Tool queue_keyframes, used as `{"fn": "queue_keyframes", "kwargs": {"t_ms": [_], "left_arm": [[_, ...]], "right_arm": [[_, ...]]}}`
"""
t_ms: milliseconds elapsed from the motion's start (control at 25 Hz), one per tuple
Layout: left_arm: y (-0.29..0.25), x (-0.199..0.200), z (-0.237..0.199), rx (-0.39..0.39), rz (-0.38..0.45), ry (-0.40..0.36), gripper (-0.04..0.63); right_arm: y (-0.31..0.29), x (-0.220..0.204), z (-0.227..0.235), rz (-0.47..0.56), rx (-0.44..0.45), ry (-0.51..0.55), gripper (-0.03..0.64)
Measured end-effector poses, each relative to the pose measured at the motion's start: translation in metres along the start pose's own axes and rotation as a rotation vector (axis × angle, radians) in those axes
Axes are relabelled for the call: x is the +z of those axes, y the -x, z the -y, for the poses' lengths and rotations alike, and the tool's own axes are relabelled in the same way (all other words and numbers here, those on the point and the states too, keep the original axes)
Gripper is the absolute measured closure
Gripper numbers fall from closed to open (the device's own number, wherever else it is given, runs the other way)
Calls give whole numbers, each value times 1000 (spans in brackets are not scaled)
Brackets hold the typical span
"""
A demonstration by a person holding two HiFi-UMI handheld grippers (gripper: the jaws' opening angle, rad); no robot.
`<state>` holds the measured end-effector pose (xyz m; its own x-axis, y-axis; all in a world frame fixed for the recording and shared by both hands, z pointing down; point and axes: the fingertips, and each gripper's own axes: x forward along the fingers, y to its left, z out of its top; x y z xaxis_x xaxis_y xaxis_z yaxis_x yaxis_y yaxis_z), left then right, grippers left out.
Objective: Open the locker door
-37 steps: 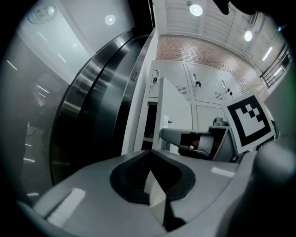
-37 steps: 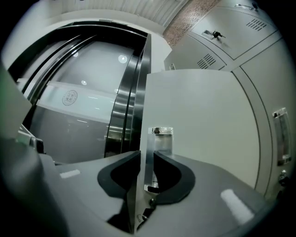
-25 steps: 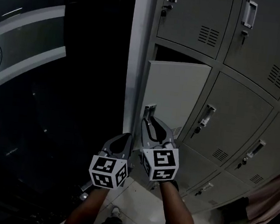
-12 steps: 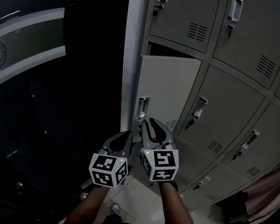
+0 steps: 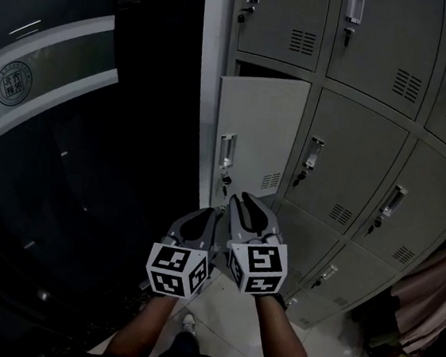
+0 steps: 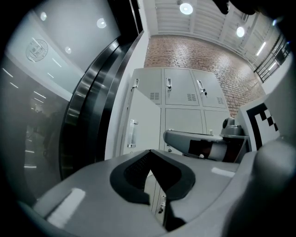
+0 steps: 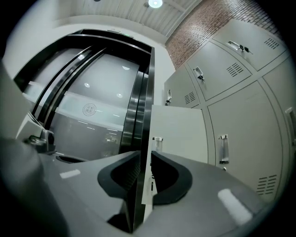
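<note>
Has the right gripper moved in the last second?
Yes. The right gripper has drawn back from the ajar door's handle, toward the person, and now sits below it.

A locker area in some public building: a bank of grey metal lockers [image 5: 354, 149] with a red brick wall [image 6: 194, 53] above, beside a dark glass wall [image 5: 42, 153] bearing a round emblem [image 5: 14, 82], on pale floor tiles [image 5: 222, 326].

Left tongs [image 6: 148, 152]: tips meeting, nothing between them
Locker door [image 6: 144, 118]: ajar (leftmost column), handle upright, beyond the tips
Right tongs [image 6: 185, 139]: alongside at right, seen side-on
Backdrop: brick wall [image 6: 185, 53] above lockers [image 6: 185, 95]
</note>
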<state>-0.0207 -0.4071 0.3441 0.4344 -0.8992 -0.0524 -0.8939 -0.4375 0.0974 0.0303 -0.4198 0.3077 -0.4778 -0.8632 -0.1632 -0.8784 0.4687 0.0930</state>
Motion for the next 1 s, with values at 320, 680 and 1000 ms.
{"fn": "queue_keyframes", "kwargs": {"t_ms": [320, 680, 1000], "left_arm": [[39, -1, 30, 5, -26, -10, 589], [79, 7, 45, -21, -15, -22, 591], [135, 10, 36, -50, -12, -28, 591]], "right_arm": [[52, 6, -16, -8, -6, -1, 555], [90, 11, -49, -8, -20, -15, 592], [121, 11, -102, -12, -51, -43, 617]]}}
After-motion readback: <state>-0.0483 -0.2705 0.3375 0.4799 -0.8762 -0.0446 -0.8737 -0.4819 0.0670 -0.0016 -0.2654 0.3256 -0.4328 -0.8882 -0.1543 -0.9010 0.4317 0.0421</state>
